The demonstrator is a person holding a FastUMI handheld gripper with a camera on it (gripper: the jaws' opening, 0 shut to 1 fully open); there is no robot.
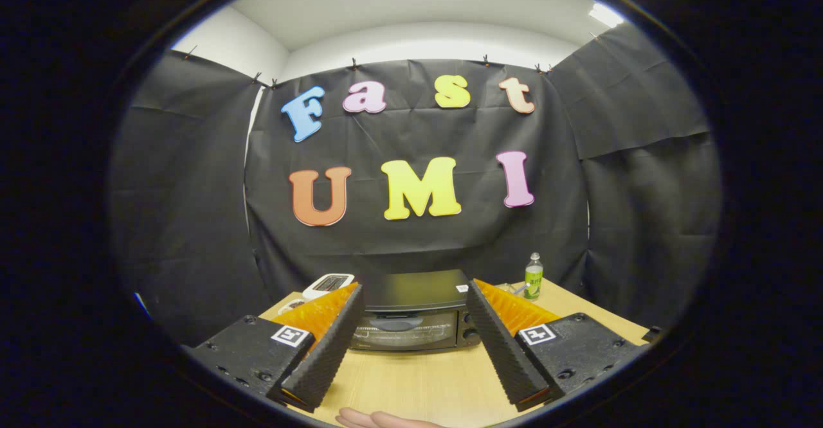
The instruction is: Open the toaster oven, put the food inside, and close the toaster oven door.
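Ribbed jaws on black screwed blocks bearing square markers.

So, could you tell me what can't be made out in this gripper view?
- Oven: its sides sit behind the open tool's fingers; the interior is too dim through the glass.
- Food: cannot tell where it is.
- Bottle: too small to identify.
- Hand: cut off at the table's near edge.

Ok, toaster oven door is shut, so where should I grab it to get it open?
Take the handle, the horizontal bar across the top of the door. It faces the open gripper, so come straight in from the front, fingers above and below the bar. The hinge is probably along the bottom, so pull outward and down.
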